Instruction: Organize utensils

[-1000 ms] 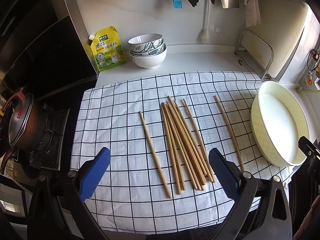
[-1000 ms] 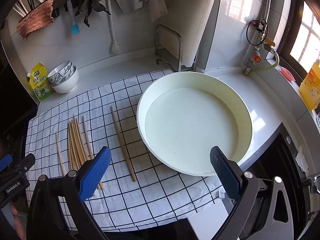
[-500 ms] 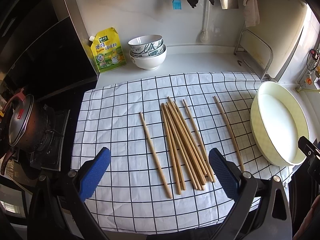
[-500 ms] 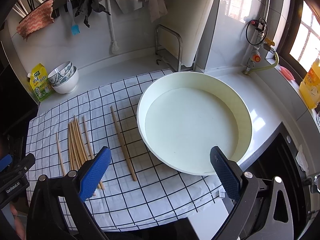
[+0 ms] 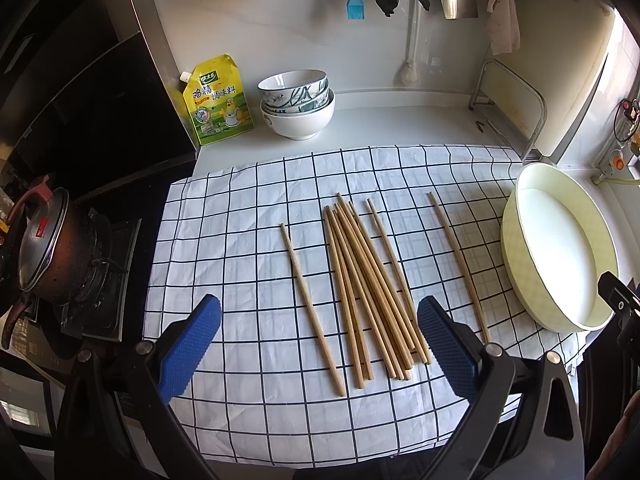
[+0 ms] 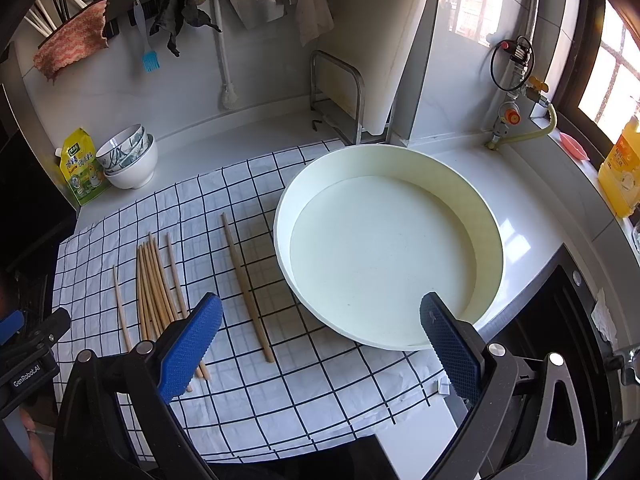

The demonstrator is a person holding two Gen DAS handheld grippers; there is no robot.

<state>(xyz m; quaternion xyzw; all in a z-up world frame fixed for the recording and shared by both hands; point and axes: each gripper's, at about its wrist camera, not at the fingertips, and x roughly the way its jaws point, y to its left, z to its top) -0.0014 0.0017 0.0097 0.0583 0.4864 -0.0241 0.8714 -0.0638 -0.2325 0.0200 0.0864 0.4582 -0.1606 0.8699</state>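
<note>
Several wooden chopsticks lie on a white checked cloth [image 5: 248, 216]. A bunch of chopsticks [image 5: 368, 280] sits in the middle, one single chopstick [image 5: 310, 304] to its left, and a lone chopstick [image 5: 458, 264] to its right near a round cream tray [image 5: 516, 264]. My left gripper [image 5: 318, 344] hovers open above the near ends of the bunch, holding nothing. In the right wrist view the cream tray [image 6: 488, 220] is empty, the lone chopstick [image 6: 246, 288] lies left of it, and the bunch [image 6: 154, 284] is further left. My right gripper [image 6: 320, 344] is open over the tray's near rim.
Stacked bowls [image 5: 298, 104] and a yellow seasoning pouch [image 5: 218, 100] stand at the back. A pot on a stove [image 5: 52, 248] is at the left. A metal rack [image 6: 340, 96] holding a white board [image 6: 384, 40] stands behind the tray. An oil bottle [image 6: 622, 172] is far right.
</note>
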